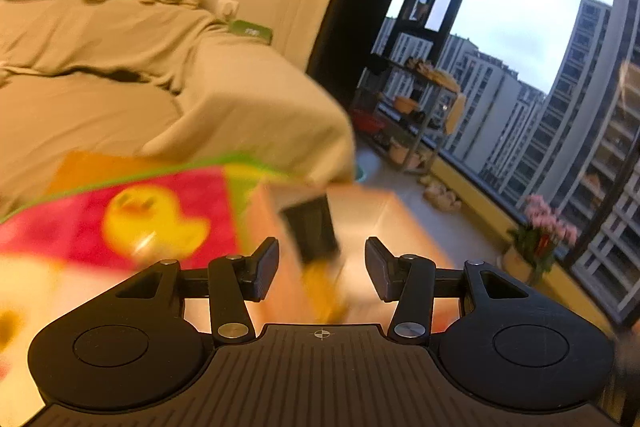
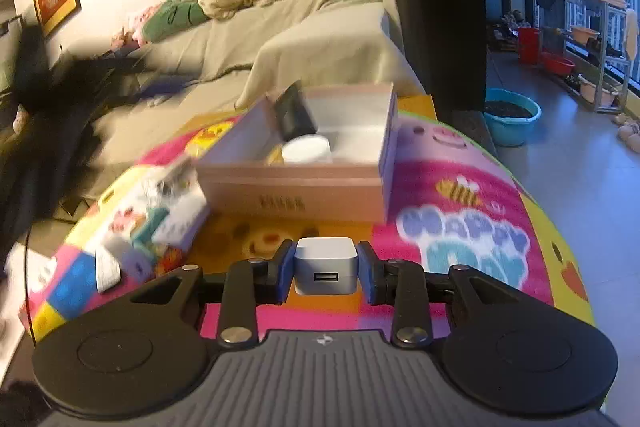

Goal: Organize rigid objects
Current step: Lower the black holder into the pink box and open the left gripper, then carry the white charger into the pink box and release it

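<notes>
In the left wrist view the left gripper (image 1: 322,269) hangs with its fingers (image 1: 266,269) spread wide and nothing between them; ahead, blurred, lies the pink box (image 1: 360,227) with a dark flat object (image 1: 312,227) leaning inside it, resting on a cartoon-printed mat (image 1: 152,215) that covers the bench, with a bed (image 1: 120,75) behind. In the right wrist view the right gripper (image 2: 325,269) has its blue-padded fingers (image 2: 286,269) closed on a small white USB charger (image 2: 326,265), gripped by two opposite flat sides, its port face toward the camera, held just above the mat (image 2: 460,227) and short of the open pink box (image 2: 296,183). Inside the box sit a round white container (image 2: 307,149) and the dark flat object (image 2: 294,115); a few small packets (image 2: 160,223) lie to the left of the box on the mat. The charger looks like a stiff, light plastic cube with smooth, somewhat slippery faces, so squeezing squarely across its flat sides, as here, seems the safest hold; it is unlikely to be fragile, and the free floor of the box beside the white container looks like a fair place for it
</notes>
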Demonstrator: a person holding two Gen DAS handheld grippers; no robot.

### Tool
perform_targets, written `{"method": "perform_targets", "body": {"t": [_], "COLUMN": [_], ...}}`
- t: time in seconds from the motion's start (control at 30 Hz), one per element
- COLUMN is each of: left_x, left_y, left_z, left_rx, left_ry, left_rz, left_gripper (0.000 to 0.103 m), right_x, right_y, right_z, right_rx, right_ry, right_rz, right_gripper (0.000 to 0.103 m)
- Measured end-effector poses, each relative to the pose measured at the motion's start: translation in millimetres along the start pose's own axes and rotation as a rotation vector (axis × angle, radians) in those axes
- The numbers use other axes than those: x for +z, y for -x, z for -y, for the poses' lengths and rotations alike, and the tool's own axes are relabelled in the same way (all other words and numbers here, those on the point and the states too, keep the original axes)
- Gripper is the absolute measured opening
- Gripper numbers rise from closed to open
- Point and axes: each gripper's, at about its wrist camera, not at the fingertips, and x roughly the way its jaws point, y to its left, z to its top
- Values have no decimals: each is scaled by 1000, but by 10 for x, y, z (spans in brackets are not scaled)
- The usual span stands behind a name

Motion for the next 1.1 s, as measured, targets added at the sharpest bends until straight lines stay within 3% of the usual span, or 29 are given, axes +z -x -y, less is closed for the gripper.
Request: {"method": "perform_targets", "body": {"t": [0.07,0.23,0.3,0.37,0.5,0.63,0.8,0.83,0.97,1.1], "left_x": [-249,-626,-687,-734,-778,-825,-934,-959,-1037,-1012], "left_y": [256,589,670,761,814,795,825,829,719,590], "left_z": [-121,-423,-533,-605,-717,-746,-750,-731,-637,-619], "left_rx": [24,181,202,202,202,209,232,227,217,214], "left_ry": [-2,49,84,109,146,188,225,226,206,219], "left_rz": [-11,-60,-63,-50,-42,-40,-141,-166,-218,-203], "left_gripper": [52,52,52,52,52,52,52,52,52,52], "right_x": [186,877,1118,1179,855,293,-345,-410,-532,-552], "right_y": [-50,-276,-410,-470,-537,-637,-712,-678,-669,-706], "right_z": [-12,-123,-139,-155,-193,-292,-385,-408,-476,-584], "right_rx": [5,-24,-65,-95,-48,-85,-77,-82,-88,-127], "right_ry": [-2,33,26,9,-14,32,48,53,69,121], "right_rz": [24,130,144,159,87,-20,-152,-128,-106,-120], "right_gripper": [32,34,64,69,77,79,81,82,103,103]}}
